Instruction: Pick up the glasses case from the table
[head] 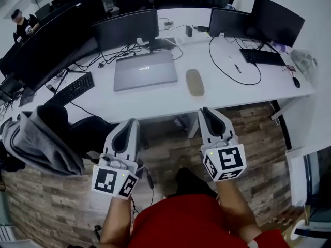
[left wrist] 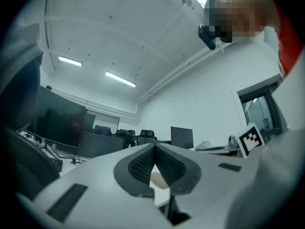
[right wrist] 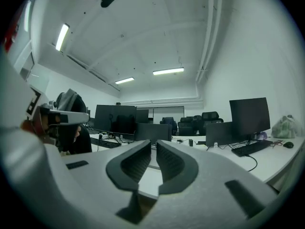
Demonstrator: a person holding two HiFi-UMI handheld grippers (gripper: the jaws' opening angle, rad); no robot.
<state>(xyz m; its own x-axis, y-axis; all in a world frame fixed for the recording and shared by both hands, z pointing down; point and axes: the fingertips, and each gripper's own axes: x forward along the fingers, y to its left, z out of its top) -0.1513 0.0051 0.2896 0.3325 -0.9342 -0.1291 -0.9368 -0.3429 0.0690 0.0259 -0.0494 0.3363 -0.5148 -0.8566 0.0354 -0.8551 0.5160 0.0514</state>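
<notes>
1. Two grippers are showing in the head view, both held short of the white table's [head: 155, 101] near edge and pointing toward it. The glasses case [head: 195, 82] is lying flat on that table, just right of the closed grey laptop [head: 145, 70] and left of a looping black cable [head: 227, 74]. Its long axis is running away from me, nearly straight up the picture, with one rounded end facing my grippers and the other facing the far monitors. The left gripper [head: 132, 123] is sitting well apart from the case. The right gripper [head: 207, 111] is sitting nearer, its tips aiming just right of the case's near end. Neither is touching it.

2. Looking through the left gripper view, I am seeing the left gripper [left wrist: 154, 146] clenched, its tips meeting with nothing pinched. A tan sliver, which I am taking to be the glasses case [left wrist: 159, 180], is showing through the gap behind the tips, too little to read its direction. The other gripper's marker cube [left wrist: 250, 138] is sitting at the right.

3. Looking through the right gripper view, I am seeing the right gripper [right wrist: 153, 144] released by a narrow slit, its pads facing each other with only table visible between them. A black keyboard [right wrist: 250, 148] is lying on the table [right wrist: 281, 159] to the right. I cannot make out the case here.
</notes>
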